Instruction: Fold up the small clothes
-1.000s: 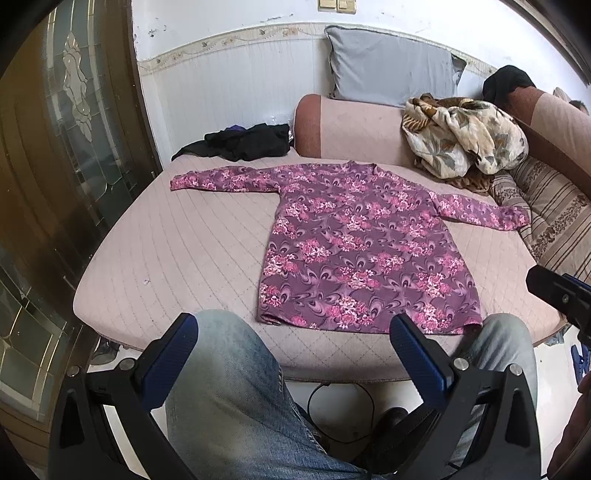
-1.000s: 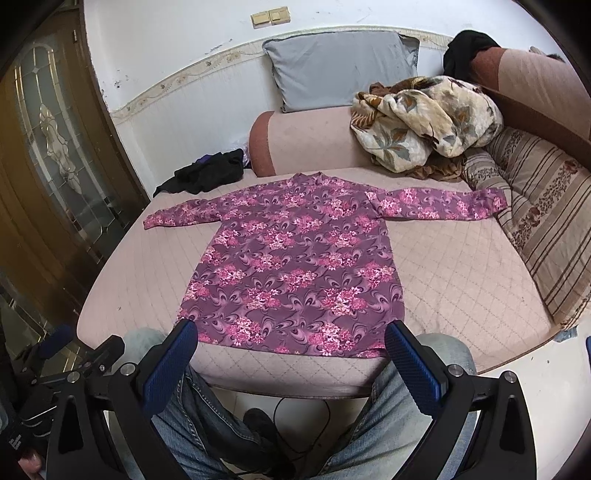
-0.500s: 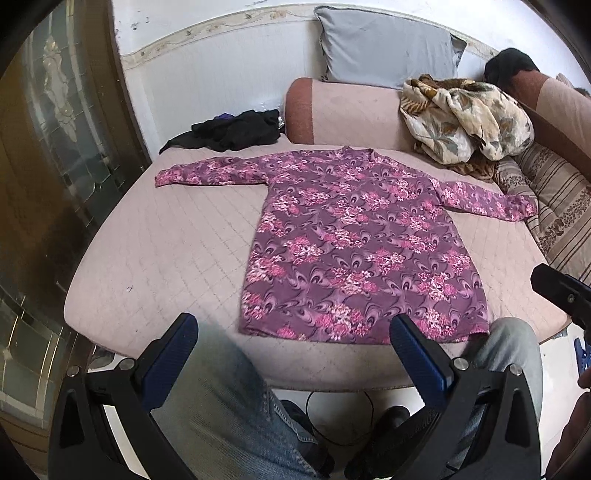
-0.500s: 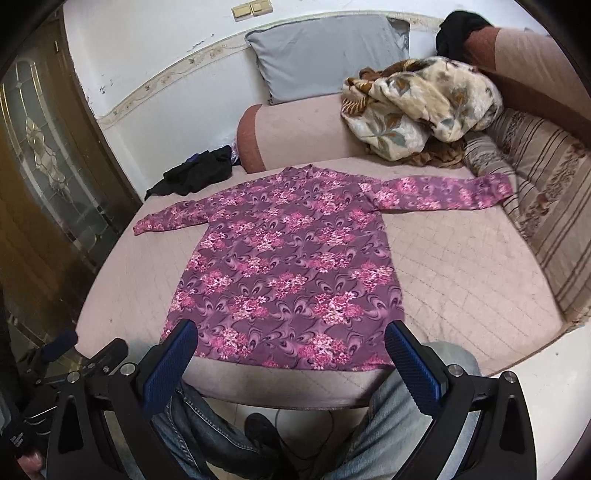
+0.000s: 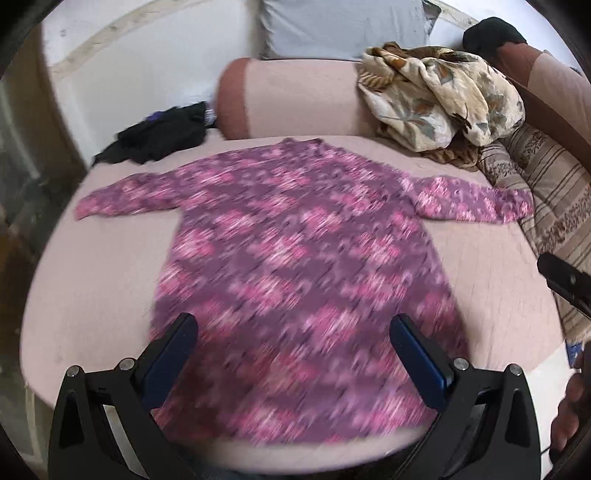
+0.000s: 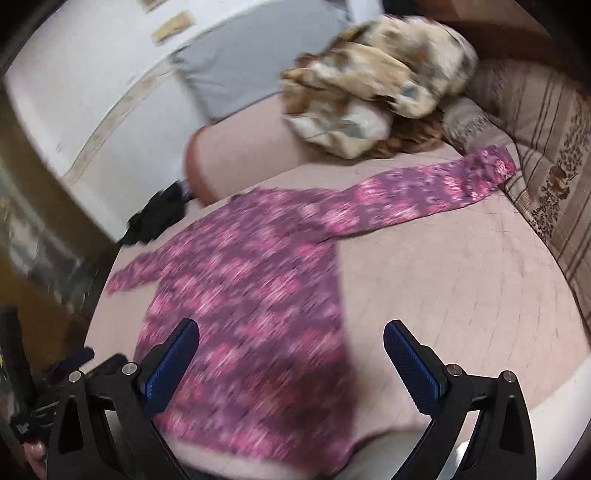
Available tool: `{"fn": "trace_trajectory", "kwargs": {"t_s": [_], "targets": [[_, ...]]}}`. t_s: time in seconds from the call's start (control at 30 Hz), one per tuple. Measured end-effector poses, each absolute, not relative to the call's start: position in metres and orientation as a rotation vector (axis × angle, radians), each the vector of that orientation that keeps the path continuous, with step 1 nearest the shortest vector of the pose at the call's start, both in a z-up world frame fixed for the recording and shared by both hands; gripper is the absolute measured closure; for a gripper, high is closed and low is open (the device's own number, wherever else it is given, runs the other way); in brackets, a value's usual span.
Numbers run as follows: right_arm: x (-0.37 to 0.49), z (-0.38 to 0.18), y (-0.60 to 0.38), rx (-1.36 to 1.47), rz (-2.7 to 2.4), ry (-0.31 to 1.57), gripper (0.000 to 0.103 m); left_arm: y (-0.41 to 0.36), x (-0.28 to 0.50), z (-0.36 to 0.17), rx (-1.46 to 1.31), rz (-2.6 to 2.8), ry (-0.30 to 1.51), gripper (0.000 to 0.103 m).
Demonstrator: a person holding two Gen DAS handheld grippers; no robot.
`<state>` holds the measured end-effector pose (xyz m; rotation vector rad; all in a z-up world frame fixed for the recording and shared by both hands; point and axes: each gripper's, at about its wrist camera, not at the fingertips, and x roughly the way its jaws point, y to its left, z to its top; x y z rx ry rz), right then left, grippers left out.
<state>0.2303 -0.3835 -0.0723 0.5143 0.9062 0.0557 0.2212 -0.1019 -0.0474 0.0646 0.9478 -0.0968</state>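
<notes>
A purple long-sleeved top with pink flowers (image 5: pixel 295 258) lies flat on the pink bed (image 5: pixel 92 295), sleeves spread to both sides, hem towards me. It also shows in the right wrist view (image 6: pixel 251 295). My left gripper (image 5: pixel 293 332) is open and empty, above the hem. My right gripper (image 6: pixel 291 339) is open and empty, above the hem's right part. Both views are blurred by motion.
A floral blanket (image 5: pixel 439 99) is heaped at the back right, beside a striped cushion (image 5: pixel 546 192). Dark clothes (image 5: pixel 159 133) lie at the back left. A pink bolster (image 5: pixel 295 99) and grey pillow (image 5: pixel 343 26) line the wall. A glass door (image 6: pixel 33 221) stands left.
Both grippers have moved forward and down over the bed, so the top fills more of each view. My knees have dropped out of sight. The right gripper has tilted.
</notes>
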Motion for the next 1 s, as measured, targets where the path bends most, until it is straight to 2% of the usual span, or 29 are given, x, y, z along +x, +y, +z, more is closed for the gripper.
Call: {"fn": "trace_trajectory", "kwargs": {"t_s": [0.2,0.4,0.53,0.57,0.67,0.73,0.8,0.9,1.0], "targets": [[0.313,-0.131,-0.514,0.61,-0.207,0.903,0.005,-0.162,0.298,-0.066,0.063,-0.205,0.925,0.0],[0.373,-0.213,-0.62,0.745,-0.392,0.998,0.023,-0.194,0.329,-0.108,0.03,-0.271,0.97,0.0],[0.387,-0.241,-0.661,0.821,-0.453,0.962,0.035,-0.185,0.331,-0.129,0.0,-0.275,1.001,0.0],[0.392,-0.243,-0.668,0.824,-0.453,0.942,0.04,-0.182,0.332,-0.134,-0.005,-0.273,1.014,0.0],[0.405,-0.244,-0.681,0.793,-0.461,0.957,0.092,-0.165,0.336,-0.139,-0.042,-0.271,1.049,0.0],[0.405,-0.224,-0.676,0.788,-0.449,0.931,0.092,-0.151,0.332,-0.134,-0.051,-0.252,1.037,0.0],[0.406,-0.184,-0.649,0.661,-0.423,0.88,0.092,-0.132,0.323,-0.127,-0.073,-0.233,1.025,0.0],[0.405,-0.101,-0.572,0.472,-0.29,0.771,0.092,-0.101,0.313,-0.12,-0.142,-0.205,1.036,0.0],[0.394,-0.04,-0.486,0.332,-0.141,0.691,0.092,-0.068,0.294,-0.111,-0.192,-0.168,1.021,0.0]]}}
